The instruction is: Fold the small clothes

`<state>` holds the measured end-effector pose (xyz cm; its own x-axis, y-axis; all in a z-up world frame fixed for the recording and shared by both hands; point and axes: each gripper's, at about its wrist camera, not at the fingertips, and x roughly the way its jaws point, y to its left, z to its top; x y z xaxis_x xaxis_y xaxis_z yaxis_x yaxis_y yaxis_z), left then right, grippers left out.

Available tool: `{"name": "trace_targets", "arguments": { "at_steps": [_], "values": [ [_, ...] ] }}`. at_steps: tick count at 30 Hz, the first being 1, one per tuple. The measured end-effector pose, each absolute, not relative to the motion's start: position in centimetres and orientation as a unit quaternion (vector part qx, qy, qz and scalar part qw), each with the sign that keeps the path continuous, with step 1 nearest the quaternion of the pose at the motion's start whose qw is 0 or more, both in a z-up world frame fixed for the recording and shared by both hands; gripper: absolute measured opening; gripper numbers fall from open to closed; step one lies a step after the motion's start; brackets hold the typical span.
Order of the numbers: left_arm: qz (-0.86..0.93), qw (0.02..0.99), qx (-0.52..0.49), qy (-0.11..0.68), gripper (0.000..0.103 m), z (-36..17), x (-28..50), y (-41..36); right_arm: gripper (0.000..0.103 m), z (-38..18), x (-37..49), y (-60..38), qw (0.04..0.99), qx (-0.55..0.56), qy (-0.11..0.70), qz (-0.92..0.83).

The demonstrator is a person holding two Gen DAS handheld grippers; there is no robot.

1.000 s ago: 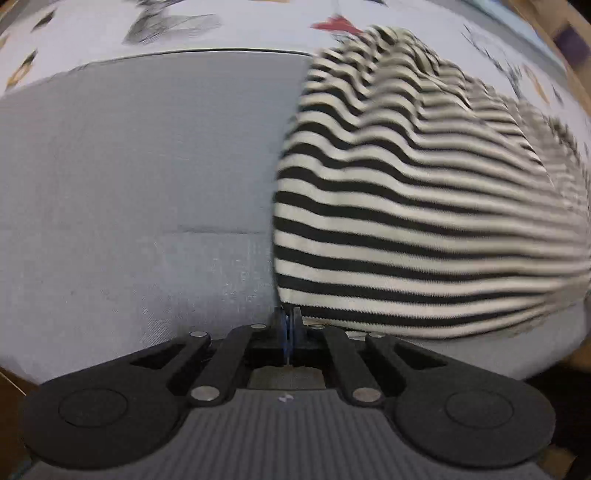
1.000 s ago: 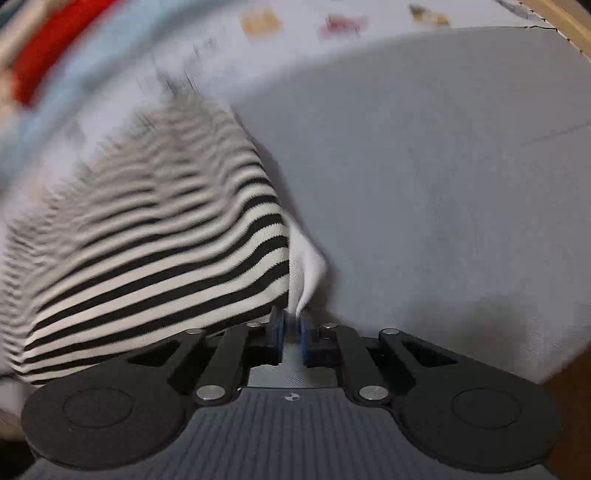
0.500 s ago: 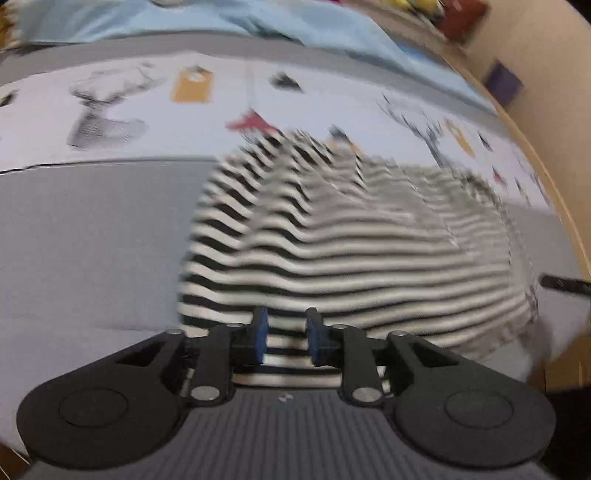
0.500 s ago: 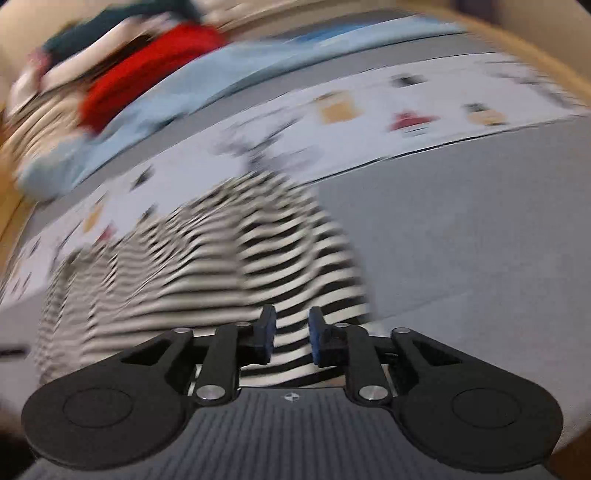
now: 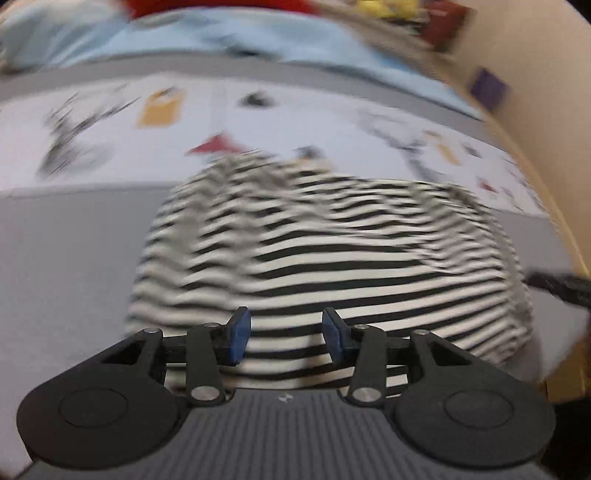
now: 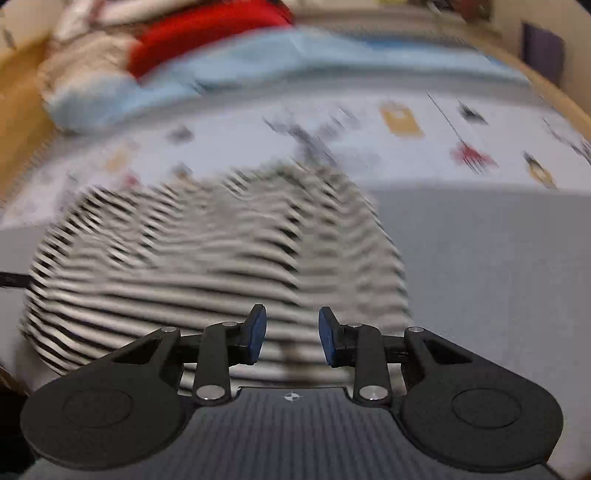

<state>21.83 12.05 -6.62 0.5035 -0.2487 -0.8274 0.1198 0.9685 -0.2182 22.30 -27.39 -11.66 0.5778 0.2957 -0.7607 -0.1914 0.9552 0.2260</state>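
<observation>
Black-and-white striped garment point(image 5: 332, 258) lies blurred mid-frame; we read no writing. Left hand-held gripper point(image 5: 286, 334) and right hand-held gripper point(image 6: 291, 334) have just been opening, nothing between.

Bare grey mat point(image 6: 498, 266) right of the striped garment point(image 6: 207, 266), clothes pile point(image 6: 207, 33) well beyond.

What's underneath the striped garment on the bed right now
The striped garment lies on a grey cloth, its far edge reaching the white patterned sheet. Whatever is directly beneath it, or between its layers, is covered and cannot be seen.
</observation>
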Motion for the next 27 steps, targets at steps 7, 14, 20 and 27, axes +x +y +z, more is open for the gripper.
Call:
{"name": "trace_targets", "arguments": {
  "at_steps": [7, 14, 20, 27],
  "values": [
    [-0.245, 0.848, -0.016, 0.470, 0.047, -7.4, 21.9, 3.5, 0.033, -10.9, 23.3, -20.0, 0.880, 0.025, 0.398, 0.258],
    [-0.214, 0.783, 0.118, 0.572, 0.043, -13.2, 23.0, -0.8, 0.032, -16.6, 25.5, -14.1, 0.814, -0.104, 0.515, 0.248],
    [-0.179, 0.824, 0.023, 0.537, 0.043, -10.6, 25.1, 3.0, 0.032, -14.5, 27.0, -16.5, 0.837, -0.032, 0.492, 0.238],
    [-0.024, 0.832, -0.033, 0.553, 0.022, -11.7, 28.3, 9.6, 0.021, -15.7, 29.0, -21.7, 0.838, 0.027, 0.521, 0.157]
  ]
}}
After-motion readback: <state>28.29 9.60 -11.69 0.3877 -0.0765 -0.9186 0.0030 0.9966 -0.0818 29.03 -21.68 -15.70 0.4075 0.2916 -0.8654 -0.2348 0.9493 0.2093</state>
